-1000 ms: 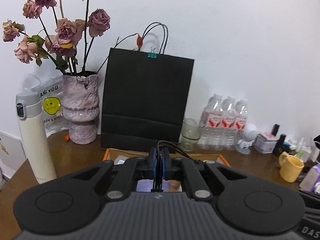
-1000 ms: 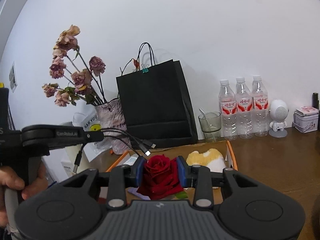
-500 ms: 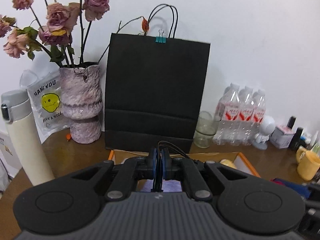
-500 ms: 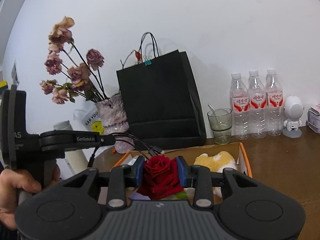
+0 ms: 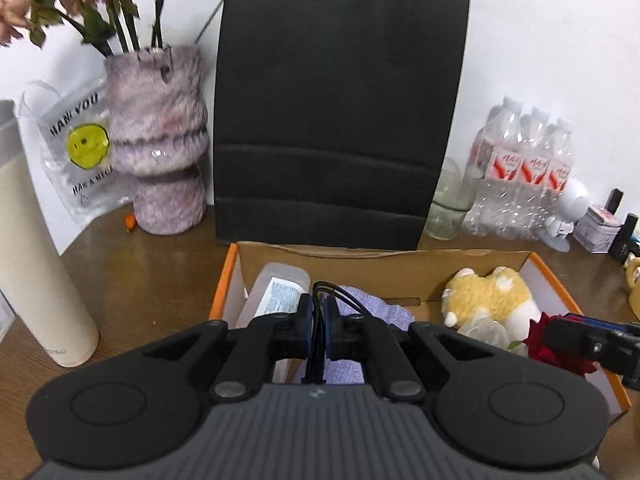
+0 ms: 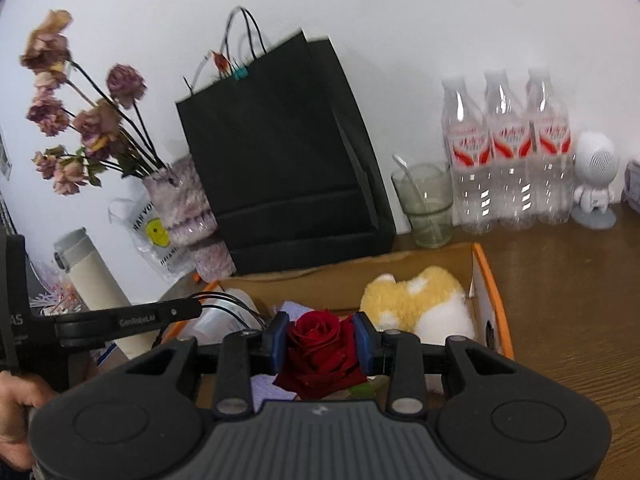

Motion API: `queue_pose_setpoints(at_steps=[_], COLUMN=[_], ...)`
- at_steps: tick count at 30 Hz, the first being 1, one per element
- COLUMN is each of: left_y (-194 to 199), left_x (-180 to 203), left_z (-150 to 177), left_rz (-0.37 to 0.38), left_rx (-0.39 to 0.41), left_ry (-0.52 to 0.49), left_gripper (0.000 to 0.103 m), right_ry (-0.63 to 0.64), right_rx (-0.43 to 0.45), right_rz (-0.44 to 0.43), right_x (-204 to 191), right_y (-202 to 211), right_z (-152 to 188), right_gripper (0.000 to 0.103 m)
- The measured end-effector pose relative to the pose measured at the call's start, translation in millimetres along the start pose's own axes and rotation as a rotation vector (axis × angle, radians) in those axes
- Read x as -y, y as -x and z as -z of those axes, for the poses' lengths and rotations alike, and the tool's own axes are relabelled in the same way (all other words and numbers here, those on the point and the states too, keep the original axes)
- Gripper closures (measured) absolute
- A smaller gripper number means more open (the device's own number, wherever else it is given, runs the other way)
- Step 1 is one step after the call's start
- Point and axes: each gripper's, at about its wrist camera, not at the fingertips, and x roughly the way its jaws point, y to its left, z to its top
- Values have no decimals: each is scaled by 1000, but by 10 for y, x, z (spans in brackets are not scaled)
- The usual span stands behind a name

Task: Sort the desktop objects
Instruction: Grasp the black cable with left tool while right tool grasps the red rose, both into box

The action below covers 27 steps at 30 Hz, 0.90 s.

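Note:
My left gripper (image 5: pixel 318 322) is shut on a bundle of black cables (image 5: pixel 336 292) that loop up over its tips. It hangs over the open cardboard box (image 5: pixel 360 256) with orange edges. My right gripper (image 6: pixel 320 338) is shut on a red rose (image 6: pixel 320 348), held over the same box (image 6: pixel 486 280). Inside the box lie a yellow plush toy (image 5: pixel 488 300), a lilac cloth (image 5: pixel 384 312) and a clear plastic container (image 5: pixel 280 288). In the left wrist view the right gripper with the rose (image 5: pixel 544 340) enters from the right. The plush toy (image 6: pixel 416 300) lies just beyond the rose.
Behind the box stand a black paper bag (image 5: pixel 340 120), a mottled vase (image 5: pixel 160 148) of dried roses, a glass (image 6: pixel 424 204) and three water bottles (image 6: pixel 508 152). A cream flask (image 5: pixel 36 280) stands at left. A person's hand (image 6: pixel 16 400) holds the left gripper's handle.
Both grippers moved forward and down towards the box, whose inside now shows. The bag and vase loom larger. The cables and the rose stay gripped.

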Motion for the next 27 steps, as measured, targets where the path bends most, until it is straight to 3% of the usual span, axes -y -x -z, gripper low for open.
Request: queue_pose_setpoints(at_steps=[5, 12, 13, 15, 16, 17, 19, 23, 27], left_y=[-230, -584, -649, -721, -684, -627, -483, -256, -58], left_x=[130, 160, 180, 182, 139, 88, -48, -315, -406], left_z=[-110, -198, -189, -165, -160, -161, -192, -276, -266], left_rz=[-4, 60, 60, 37, 47, 69, 93, 68, 81], left_rx=[-40, -58, -86, -141, -131, -103, -50, -35, 3], left_ry=[-18, 96, 72, 5, -14, -12, 7, 45, 27], left_gripper=[96, 95, 92, 69, 51, 44, 40, 39, 34], right_ry=[-42, -104, -116, -130, -128, -122, -110, -56, -49], right_rx=[-70, -118, -115, -115, -123, -127, -131, -146, -99], right_rz=[-10, -52, -52, -55, -50, -41, -32, 14, 69], right_x=[146, 173, 180, 189, 182, 170, 135, 41, 147], right_y=[-242, -564, -604, -685, -732, -771, -840, -929, -690], right_z=[-108, -232, -266, -317, -336, -352, -367, -355, -363], right_gripper=[70, 70, 70, 70, 70, 70, 70, 70, 70])
